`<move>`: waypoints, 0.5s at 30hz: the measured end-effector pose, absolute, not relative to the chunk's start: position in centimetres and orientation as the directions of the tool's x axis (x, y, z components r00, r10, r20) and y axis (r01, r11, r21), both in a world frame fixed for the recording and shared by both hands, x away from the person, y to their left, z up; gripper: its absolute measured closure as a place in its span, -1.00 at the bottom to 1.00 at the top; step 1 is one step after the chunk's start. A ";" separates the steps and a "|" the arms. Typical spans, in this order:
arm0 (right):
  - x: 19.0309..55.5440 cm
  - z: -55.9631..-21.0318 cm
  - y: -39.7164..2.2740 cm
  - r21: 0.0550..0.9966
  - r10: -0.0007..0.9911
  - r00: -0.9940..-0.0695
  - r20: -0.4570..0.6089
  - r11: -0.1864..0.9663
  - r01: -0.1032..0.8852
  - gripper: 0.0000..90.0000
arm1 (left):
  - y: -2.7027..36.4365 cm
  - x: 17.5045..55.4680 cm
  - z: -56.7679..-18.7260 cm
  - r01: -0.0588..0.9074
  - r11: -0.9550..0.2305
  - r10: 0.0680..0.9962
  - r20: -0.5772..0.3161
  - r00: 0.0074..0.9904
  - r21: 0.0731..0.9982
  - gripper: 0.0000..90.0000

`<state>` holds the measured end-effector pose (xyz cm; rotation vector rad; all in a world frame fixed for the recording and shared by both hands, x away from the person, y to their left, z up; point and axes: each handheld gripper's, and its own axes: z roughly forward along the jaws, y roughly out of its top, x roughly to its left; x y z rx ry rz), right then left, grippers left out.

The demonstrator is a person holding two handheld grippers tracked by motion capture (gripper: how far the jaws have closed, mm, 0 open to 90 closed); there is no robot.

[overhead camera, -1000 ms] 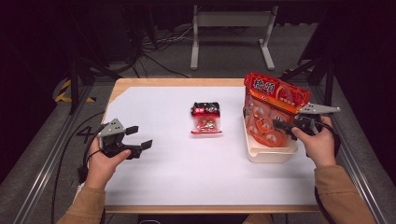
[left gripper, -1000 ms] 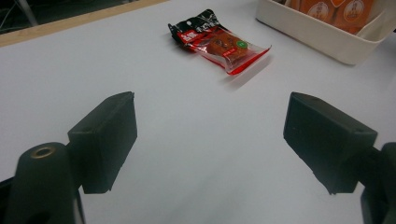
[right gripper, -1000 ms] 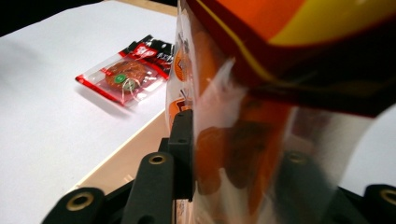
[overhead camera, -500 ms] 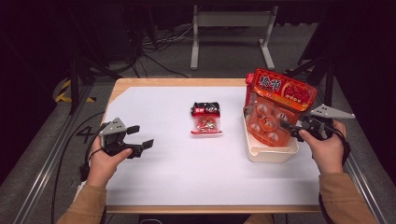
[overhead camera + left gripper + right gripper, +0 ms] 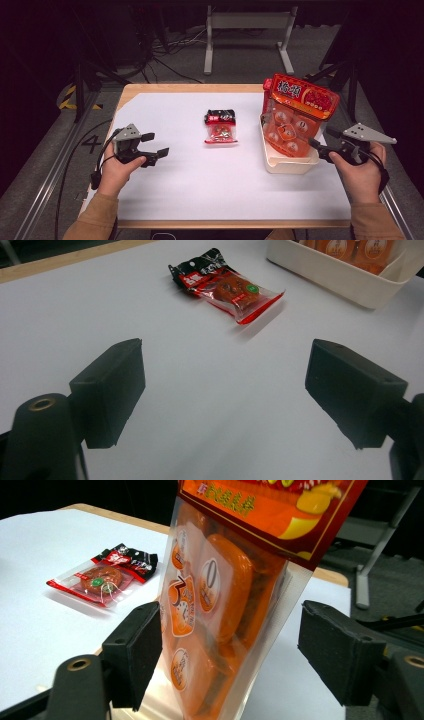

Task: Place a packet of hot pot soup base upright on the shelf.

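Right gripper (image 5: pixel 320 141) had jaws just opening, spread wide, orange snack bag (image 5: pixel 295 120) between them but unpressed. Bag stood upright in white bin (image 5: pixel 290 164), leaning against far wall. Left gripper (image 5: pixel 155 144) open, empty, well left of bin. Small red packet (image 5: pixel 221 127) lay flat left of bin. Risk: unsupported bag could tip out. Bag's base hidden inside bin.
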<state>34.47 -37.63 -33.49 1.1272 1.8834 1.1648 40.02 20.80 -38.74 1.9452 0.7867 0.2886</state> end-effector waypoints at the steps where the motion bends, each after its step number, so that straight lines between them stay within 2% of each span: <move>1: 34.1 -33.3 -37.5 0.915 0.905 -0.416 -0.086 0.237 0.327 -0.42 | 20.8 40.0 -38.7 0.403 -0.309 0.637 -0.127 0.761 0.861 -0.61; 4: 33.4 -33.1 -37.3 0.918 0.906 -0.411 -0.099 0.243 0.315 -0.42 | 20.7 40.1 -38.7 0.400 -0.313 0.633 -0.125 0.764 0.861 -0.61; 12: 31.7 -33.9 -34.1 0.922 0.834 -0.548 -0.060 0.257 0.290 -0.43 | 20.5 40.1 -38.9 0.413 -0.267 0.645 -0.157 0.748 0.870 -0.60; 15: 31.6 -34.3 -33.2 0.925 0.810 -0.584 -0.053 0.260 0.277 -0.44 | 20.4 40.3 -39.0 0.416 -0.214 0.674 -0.174 0.718 0.884 -0.61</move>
